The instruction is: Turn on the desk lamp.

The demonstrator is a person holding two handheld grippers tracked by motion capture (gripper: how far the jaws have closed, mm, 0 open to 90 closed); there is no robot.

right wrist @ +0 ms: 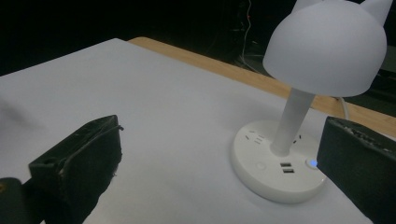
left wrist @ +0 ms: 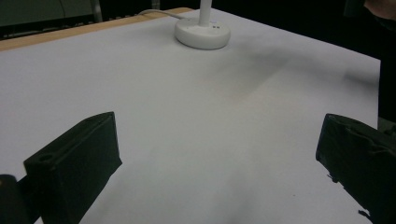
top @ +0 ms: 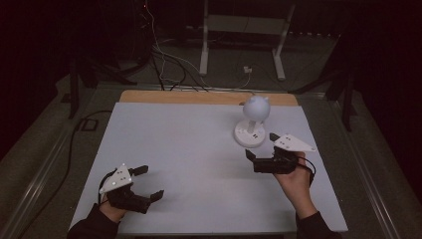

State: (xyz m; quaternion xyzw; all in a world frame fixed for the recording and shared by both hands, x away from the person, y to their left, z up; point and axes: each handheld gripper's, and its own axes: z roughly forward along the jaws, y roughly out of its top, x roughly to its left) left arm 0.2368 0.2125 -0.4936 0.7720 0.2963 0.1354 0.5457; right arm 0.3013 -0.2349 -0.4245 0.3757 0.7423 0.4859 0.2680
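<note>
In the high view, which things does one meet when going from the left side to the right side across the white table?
Left claw in black, jaws open, with grey three-cornered plate → small white table lamp with round dome shade and flat round base → right claw in black, jaws open, close beside the lamp base.

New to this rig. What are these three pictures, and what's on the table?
No robot arm here: a person holds a hand-held two-finger gripper in each hand. The high view looks down on the table from above; the left gripper is at lower left, the right gripper at right, close to the lamp. The other two pictures come from cameras riding on each gripper, looking out between its black fingers. On the white table stands a small white lamp with a rounded, eared shade and a round base carrying sockets and a small blue light. Both grippers are open and hold nothing.
</note>
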